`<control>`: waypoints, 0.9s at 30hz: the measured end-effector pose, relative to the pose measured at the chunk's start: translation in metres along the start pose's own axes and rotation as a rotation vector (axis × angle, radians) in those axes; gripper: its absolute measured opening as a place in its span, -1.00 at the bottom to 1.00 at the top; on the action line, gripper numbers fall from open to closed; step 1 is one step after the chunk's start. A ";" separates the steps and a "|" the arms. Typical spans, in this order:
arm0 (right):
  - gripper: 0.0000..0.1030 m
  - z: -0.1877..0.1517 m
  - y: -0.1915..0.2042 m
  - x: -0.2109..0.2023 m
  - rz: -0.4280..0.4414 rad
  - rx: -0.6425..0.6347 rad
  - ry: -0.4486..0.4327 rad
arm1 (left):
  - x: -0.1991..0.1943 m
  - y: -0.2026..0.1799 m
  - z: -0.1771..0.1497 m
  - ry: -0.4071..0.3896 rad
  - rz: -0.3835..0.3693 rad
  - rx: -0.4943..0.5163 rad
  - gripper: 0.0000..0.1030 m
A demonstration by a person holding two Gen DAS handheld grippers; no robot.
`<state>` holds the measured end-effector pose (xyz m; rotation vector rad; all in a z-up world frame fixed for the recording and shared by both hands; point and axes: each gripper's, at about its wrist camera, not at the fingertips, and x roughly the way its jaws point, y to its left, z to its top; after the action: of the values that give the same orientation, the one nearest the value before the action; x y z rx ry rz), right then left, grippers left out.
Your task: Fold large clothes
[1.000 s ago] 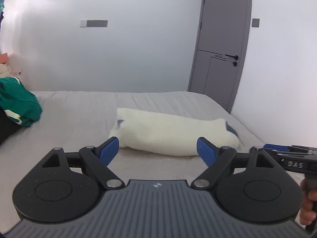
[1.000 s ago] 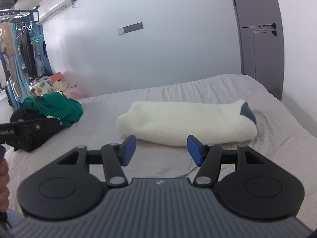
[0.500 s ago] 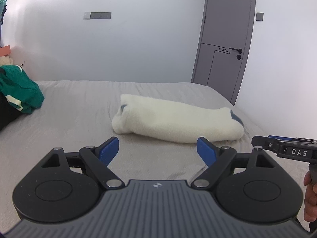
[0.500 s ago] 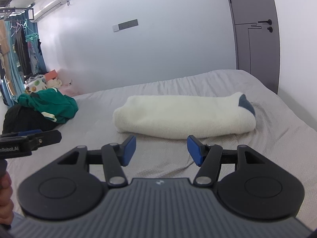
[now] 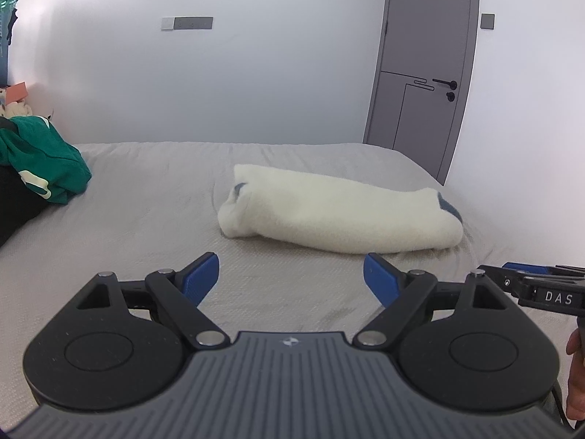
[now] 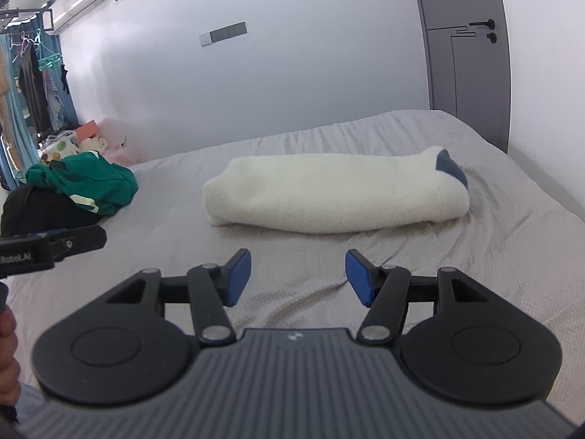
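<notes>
A: Left wrist view, item one?
B: Left gripper (image 5: 291,274), blue pads, jaws wide and opening at this moment, nothing between them. Below the gap, only bare grey bed sheet (image 5: 146,219).

A: The garment?
B: Cream fleece garment (image 5: 340,212), folded into a long bundle, lying crosswise on the sheet beyond the fingertips, apart from them. A dark blue-grey patch shows at each end.

A: Other entries, same view?
B: Green garment (image 5: 40,157) heaped at the left edge on something black. Grey door (image 5: 424,73) with a black handle, in the far right corner. Right gripper (image 5: 541,285) enters at the right edge, side-on; a hand (image 5: 576,373) below it.

A: Right wrist view?
B: Right gripper (image 6: 298,274), jaws parted and empty, a narrower gap than the left's. The cream fleece garment (image 6: 329,194) lies ahead, well clear of the pads, with rumpled sheet around its right end.

A: Remainder?
B: Green garment (image 6: 87,183) on a black heap (image 6: 36,208) at left; a wall air conditioner (image 6: 78,0) at upper left; hanging clothes (image 6: 33,84) at the far left. The left gripper (image 6: 55,243) shows at the left edge, with fingers (image 6: 9,358) of the holding hand beneath.
</notes>
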<state>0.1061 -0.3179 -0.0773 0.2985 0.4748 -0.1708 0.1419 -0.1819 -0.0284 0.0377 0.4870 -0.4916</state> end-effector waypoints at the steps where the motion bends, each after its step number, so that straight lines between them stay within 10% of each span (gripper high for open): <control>1: 0.18 -0.001 0.000 0.000 0.001 0.000 0.004 | 0.000 0.000 0.000 0.001 0.000 -0.001 0.87; 11: 0.21 -0.003 0.001 -0.001 -0.021 -0.021 0.016 | 0.002 0.000 0.000 0.011 0.022 -0.018 1.00; 17: 0.98 -0.001 -0.003 -0.002 -0.032 -0.005 0.000 | 0.002 0.002 0.001 0.025 0.057 -0.017 1.00; 27: 1.00 0.001 -0.006 0.001 -0.039 -0.001 0.003 | 0.001 0.002 0.001 0.030 0.050 -0.019 1.00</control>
<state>0.1057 -0.3240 -0.0785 0.2888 0.4840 -0.2079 0.1441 -0.1803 -0.0276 0.0385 0.5192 -0.4381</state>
